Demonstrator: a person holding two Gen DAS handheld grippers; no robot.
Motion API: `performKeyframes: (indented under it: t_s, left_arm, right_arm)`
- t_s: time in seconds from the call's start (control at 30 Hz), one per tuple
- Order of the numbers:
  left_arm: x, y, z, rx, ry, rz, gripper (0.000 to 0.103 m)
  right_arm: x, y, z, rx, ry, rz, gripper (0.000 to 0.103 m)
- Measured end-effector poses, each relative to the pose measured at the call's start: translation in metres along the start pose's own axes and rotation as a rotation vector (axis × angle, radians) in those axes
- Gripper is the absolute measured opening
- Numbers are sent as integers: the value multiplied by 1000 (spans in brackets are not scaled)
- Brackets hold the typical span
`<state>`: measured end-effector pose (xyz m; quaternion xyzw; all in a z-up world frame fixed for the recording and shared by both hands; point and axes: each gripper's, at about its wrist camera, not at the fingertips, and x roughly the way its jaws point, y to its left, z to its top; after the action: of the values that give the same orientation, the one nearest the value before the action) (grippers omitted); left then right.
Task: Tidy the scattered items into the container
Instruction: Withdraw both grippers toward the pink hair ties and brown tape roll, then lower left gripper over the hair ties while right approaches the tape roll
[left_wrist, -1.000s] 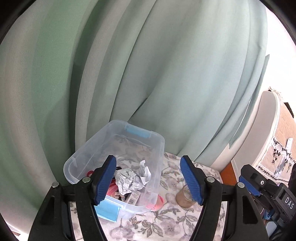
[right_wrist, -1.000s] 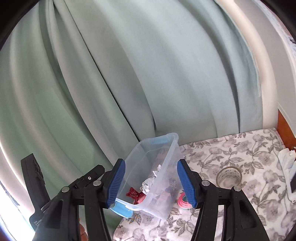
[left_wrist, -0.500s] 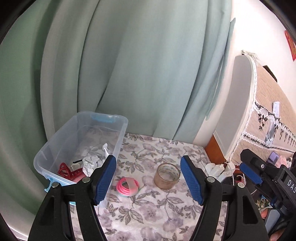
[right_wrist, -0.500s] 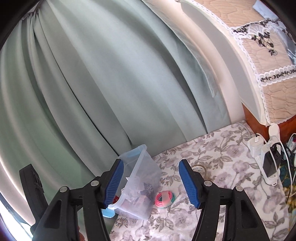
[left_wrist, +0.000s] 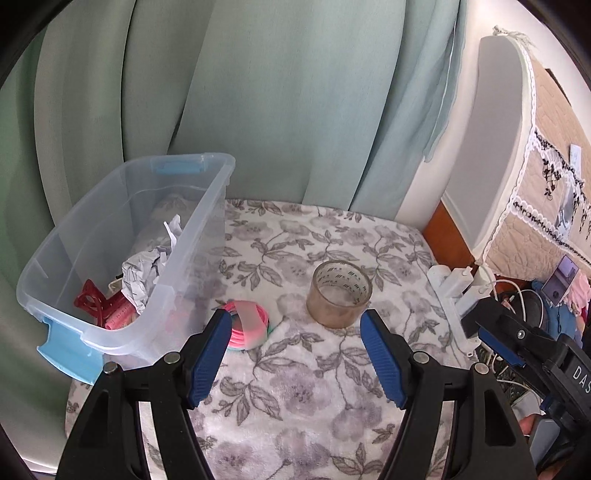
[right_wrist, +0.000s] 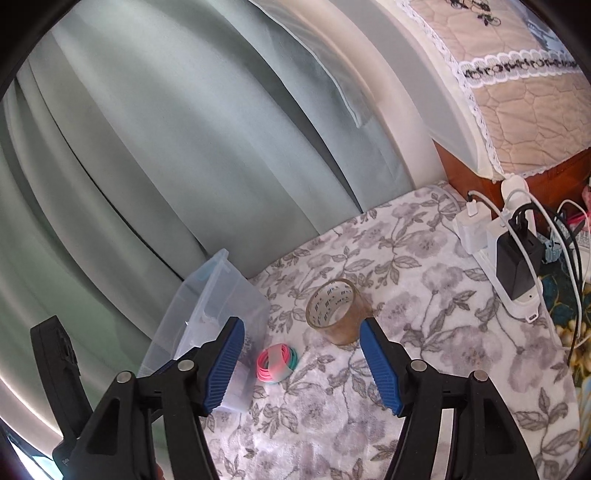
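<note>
Clear plastic box with blue handles (left_wrist: 199, 221) set on flowery cloth (left_wrist: 295, 387), long side running away toward green curtain (left_wrist: 277, 92), see-through tape roll (left_wrist: 339, 294) upright beside pink hair bands (left_wrist: 246, 325), left gripper (left_wrist: 295, 354) held wide, empty, right gripper (right_wrist: 301, 363) opening, empty

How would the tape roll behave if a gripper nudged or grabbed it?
The tape roll stands on its flat end on soft cloth, so a nudge would probably slide it rather than roll it. Being a hollow ring, it likely feels light and fairly stiff.
</note>
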<state>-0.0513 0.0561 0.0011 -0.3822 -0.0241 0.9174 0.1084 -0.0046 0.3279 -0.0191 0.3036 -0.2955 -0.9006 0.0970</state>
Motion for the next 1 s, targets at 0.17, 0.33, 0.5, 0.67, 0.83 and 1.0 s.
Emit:
performKeyframes:
  t_s: [0.17, 0.33, 0.5, 0.67, 0.83, 1.0]
  left_arm:
    - [28, 4, -9, -3, 60, 28, 73]
    - [53, 10, -16, -9, 97, 54, 73]
    - [78, 17, -24, -33, 143, 63, 73]
    - [100, 24, -30, -54, 173, 97, 73]
    - [122, 31, -34, -88, 207, 153, 73]
    - [140, 35, -37, -122, 225, 181, 73]
  right_arm:
    - [28, -11, -11, -4, 71, -17, 78]
    - [53, -21, -20, 0, 123, -37, 86]
    - [74, -29, -23, 8, 159, -54, 94]
    - [95, -36, -27, 2, 198, -64, 99]
    - [114, -42, -30, -9, 231, -70, 99]
    - [133, -41, -29, -50, 256, -81, 99]
